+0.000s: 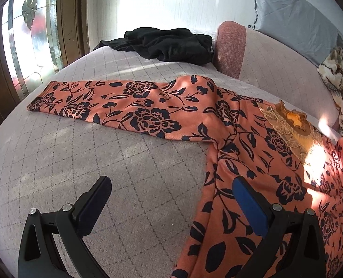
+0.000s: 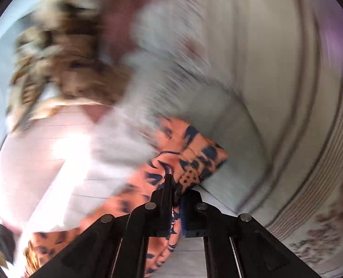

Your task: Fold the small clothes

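- The floral top, salmon with dark navy blooms and a lace-trimmed neckline, lay spread on the quilted bed, one sleeve stretched out.
- It looked soft, light and limp; you would best grip hems or cuffs.
- Your left gripper stood open, empty, at the top's edge.
- Your right gripper pinched a fold of the top.

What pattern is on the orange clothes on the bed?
Dark navy flowers and leaves on the orange garment, clearest in the left wrist view.
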Tool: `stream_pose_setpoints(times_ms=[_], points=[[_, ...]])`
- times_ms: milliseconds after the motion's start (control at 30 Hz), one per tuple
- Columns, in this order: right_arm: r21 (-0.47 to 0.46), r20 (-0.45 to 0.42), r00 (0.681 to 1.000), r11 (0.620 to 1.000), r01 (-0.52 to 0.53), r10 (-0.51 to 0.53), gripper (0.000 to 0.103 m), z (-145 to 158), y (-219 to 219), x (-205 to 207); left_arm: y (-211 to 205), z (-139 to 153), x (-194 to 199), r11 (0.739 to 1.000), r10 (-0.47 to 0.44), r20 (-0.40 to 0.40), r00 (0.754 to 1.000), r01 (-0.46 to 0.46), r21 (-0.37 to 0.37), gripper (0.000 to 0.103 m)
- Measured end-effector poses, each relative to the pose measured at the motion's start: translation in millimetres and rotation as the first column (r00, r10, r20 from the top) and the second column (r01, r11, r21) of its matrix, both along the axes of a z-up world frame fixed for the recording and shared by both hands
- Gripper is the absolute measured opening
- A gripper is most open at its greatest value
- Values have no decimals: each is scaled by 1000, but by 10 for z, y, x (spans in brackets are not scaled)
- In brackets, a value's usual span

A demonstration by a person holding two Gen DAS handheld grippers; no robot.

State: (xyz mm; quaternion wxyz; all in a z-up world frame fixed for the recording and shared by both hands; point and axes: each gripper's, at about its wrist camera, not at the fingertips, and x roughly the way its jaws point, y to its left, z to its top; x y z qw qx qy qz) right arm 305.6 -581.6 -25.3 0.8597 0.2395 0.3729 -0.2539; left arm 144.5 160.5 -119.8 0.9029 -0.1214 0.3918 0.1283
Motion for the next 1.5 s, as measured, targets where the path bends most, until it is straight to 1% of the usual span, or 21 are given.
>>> stream_pose_setpoints(times_ms=[67,133,200,267,333,367,467,500,567,600,633,667,700,733,900,1033,1200,1300,1400,1467,1500], points=[[-80,70,994,994,-77,83,5,493,364,104,48,59,-43,999,8,27,1000,-7,-34,103],[-156,156,968,972,-175,199,5,1024,906,205,90,134,-115,998,12,62,998,-9,-56,103],[-180,252,911,941,-288,327,5,1470,1556,266,130,208,-171,998,27,93,995,-22,-54,103],[-187,343,825,893,-408,449,5,1791,2291,219,178,267,-202,997,36,112,993,-29,-65,103],[-185,387,743,835,-518,546,5,1860,3033,106,227,311,-228,996,47,128,991,-38,-76,103],[-166,394,705,800,-577,590,5,1782,3394,53,244,329,-238,996,48,133,990,-37,-82,103],[-74,373,646,715,-695,666,7,1221,4259,-76,281,377,-281,996,49,149,988,-36,-83,103],[-30,352,646,698,-716,677,10,954,4467,-94,289,385,-290,996,47,152,987,-34,-83,103],[80,263,654,660,-747,709,28,319,4812,-51,301,389,-292,996,47,151,988,-34,-85,103],[117,187,657,647,-753,731,64,-14,4946,-43,306,386,-287,995,47,148,988,-34,-90,103],[166,93,656,638,-752,749,83,-339,5031,-39,310,381,-278,995,46,143,989,-32,-94,103],[225,25,649,628,-745,760,83,-607,5044,-51,306,377,-274,995,42,139,989,-30,-93,103],[269,15,650,623,-734,760,82,-757,4959,-72,299,378,-274,996,39,140,989,-27,-90,103],[269,52,656,622,-735,753,82,-751,4855,-130,290,382,-272,996,38,143,989,-25,-87,103],[210,143,701,671,-711,699,84,-209,4225,-237,147,431,-223,997,-26,139,990,36,-67,103],[207,190,739,709,-674,646,87,17,3685,-325,-57,558,-28,971,-128,125,984,150,-185,103],[304,274,769,706,-639,578,87,-84,3085,-679,-397,571,664,900,-220,74,973,232,-369,103],[338,313,765,687,-643,562,87,-190,2933,-815,-629,400,1077,869,-238,-13,971,207,-449,100],[364,325,766,675,-642,554,87,-325,2873,-837,-741,229,1369,888,-212,-94,973,152,-433,99],[414,332,767,646,-641,549,87,-422,2853,-808,-699,82,1472,893,-171,-145,975,92,-441,97],[427,341,764,634,-645,547,87,-441,2840,-800,-663,12,1503,889,-159,-168,973,67,-452,91]])
